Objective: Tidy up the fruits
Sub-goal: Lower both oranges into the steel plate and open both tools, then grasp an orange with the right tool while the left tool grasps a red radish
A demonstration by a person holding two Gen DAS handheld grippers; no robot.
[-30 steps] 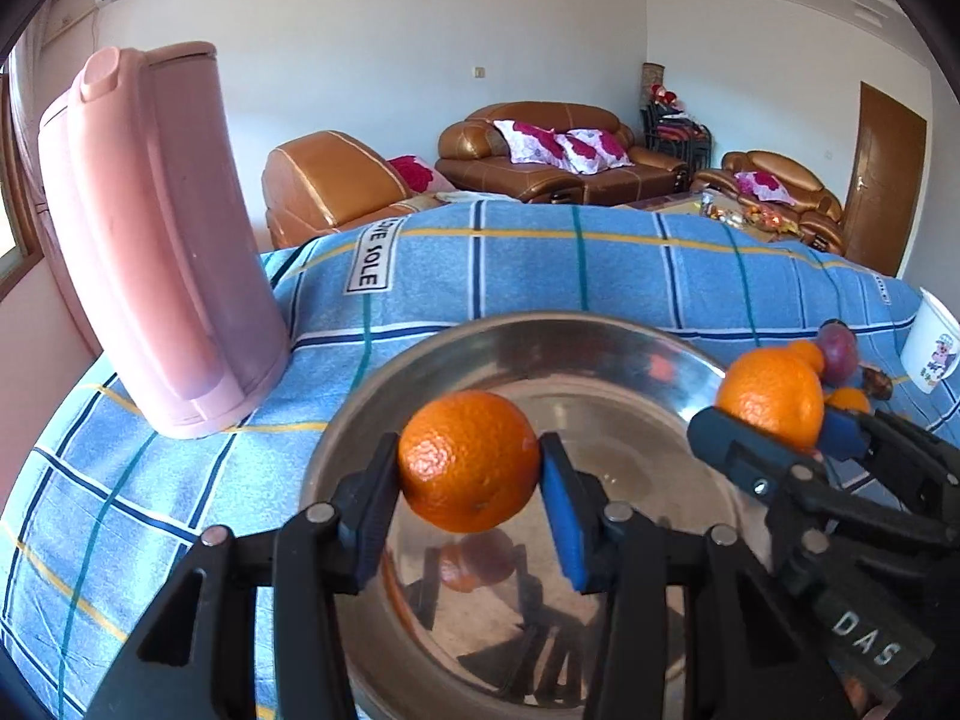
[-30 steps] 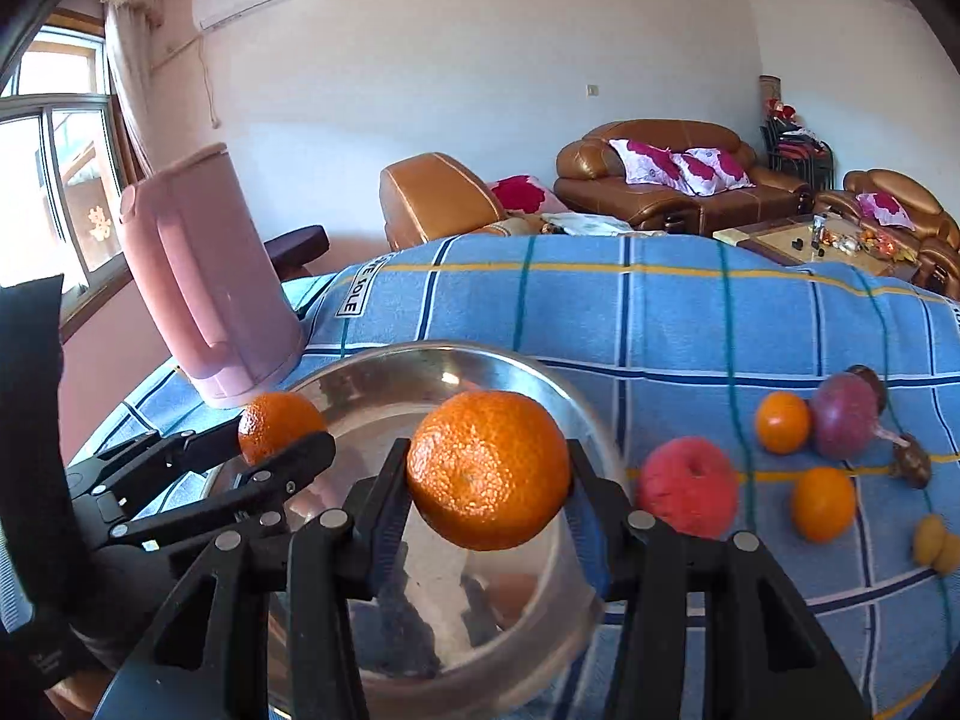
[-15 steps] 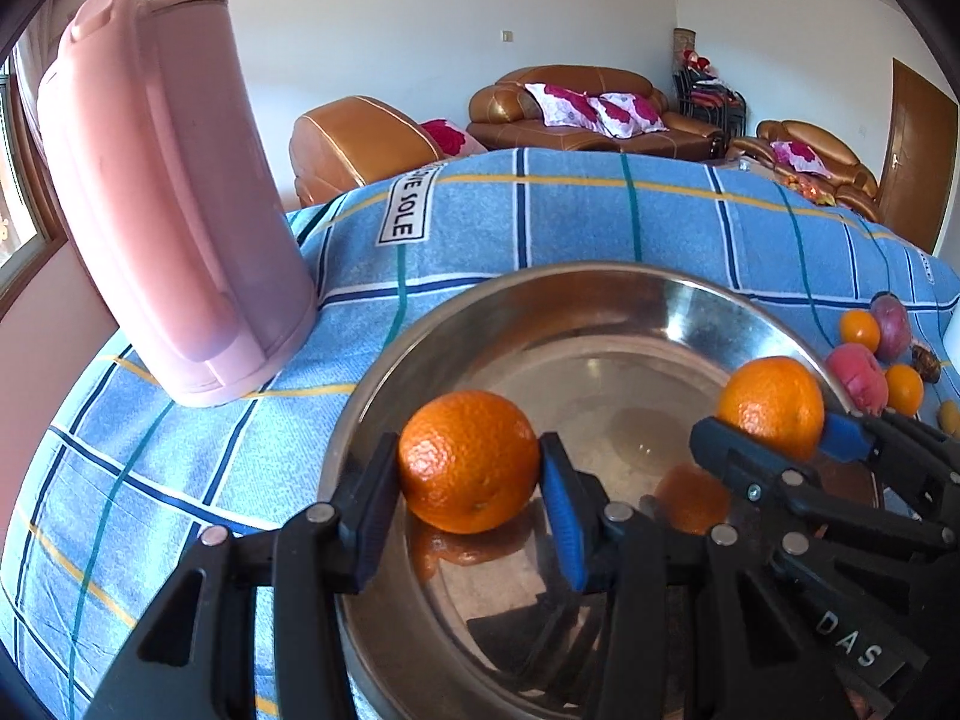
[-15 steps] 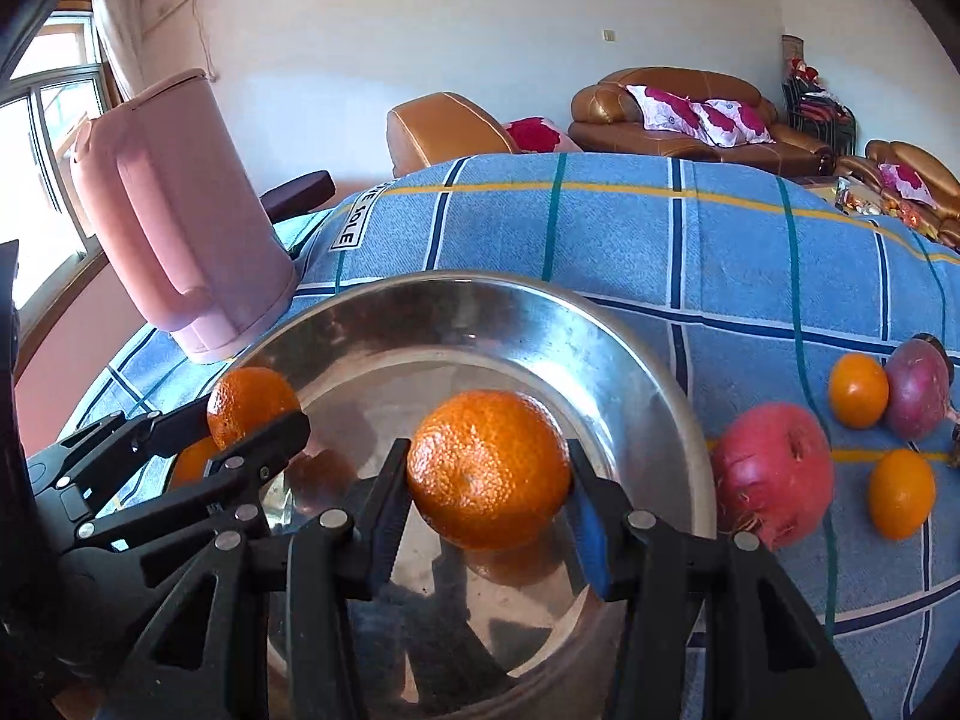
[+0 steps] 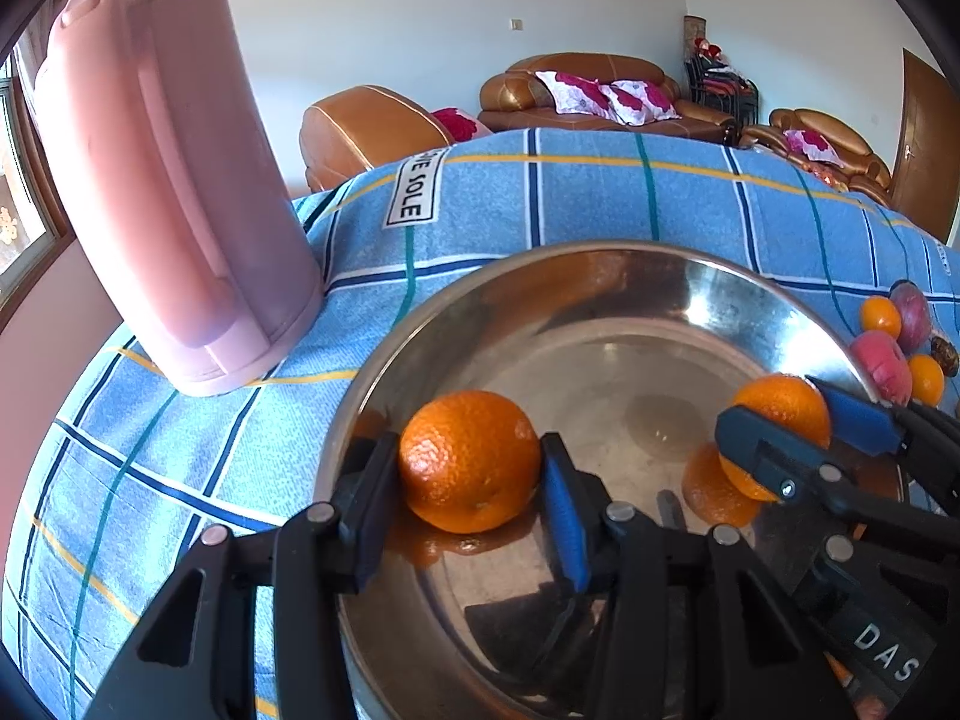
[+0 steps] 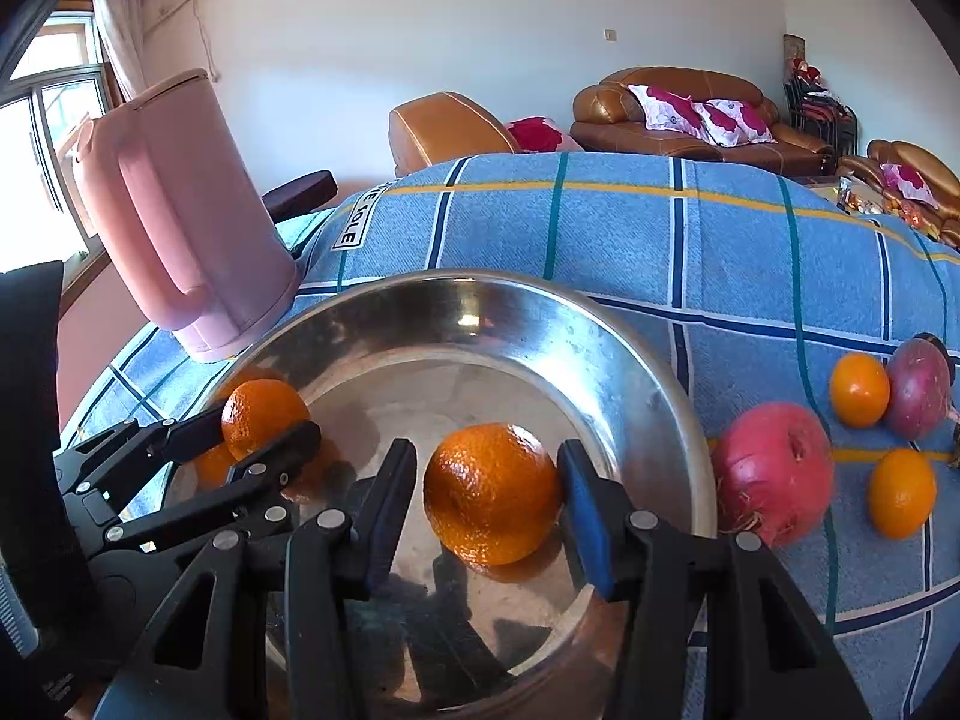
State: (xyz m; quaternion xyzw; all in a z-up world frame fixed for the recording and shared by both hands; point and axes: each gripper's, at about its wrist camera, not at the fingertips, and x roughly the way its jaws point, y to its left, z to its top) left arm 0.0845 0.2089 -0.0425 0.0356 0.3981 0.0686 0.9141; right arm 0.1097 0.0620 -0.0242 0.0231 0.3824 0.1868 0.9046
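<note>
A steel bowl point(image 5: 600, 276) point(image 6: 648, 372) sits on the blue checked cloth. My left gripper point(image 5: 471, 468) holds an orange point(image 5: 471, 459) low inside the bowl's left side, both pads touching it. It also shows in the right wrist view point(image 6: 264, 414). My right gripper point(image 6: 489, 498) straddles a second orange point(image 6: 492, 492) that rests on the bowl's floor; its jaws stand slightly apart from the fruit. That orange also shows in the left wrist view point(image 5: 780, 414).
A pink jug point(image 5: 168, 180) point(image 6: 174, 210) stands left of the bowl. Right of the bowl lie a pink-red fruit point(image 6: 774, 474), two small oranges point(image 6: 858, 390) point(image 6: 900, 492) and a purple fruit point(image 6: 918, 387). Sofas stand beyond the table.
Both grippers have come down into the bowl with their oranges. The right gripper's jaws have opened a little and its orange now rests on the bowl's floor.
</note>
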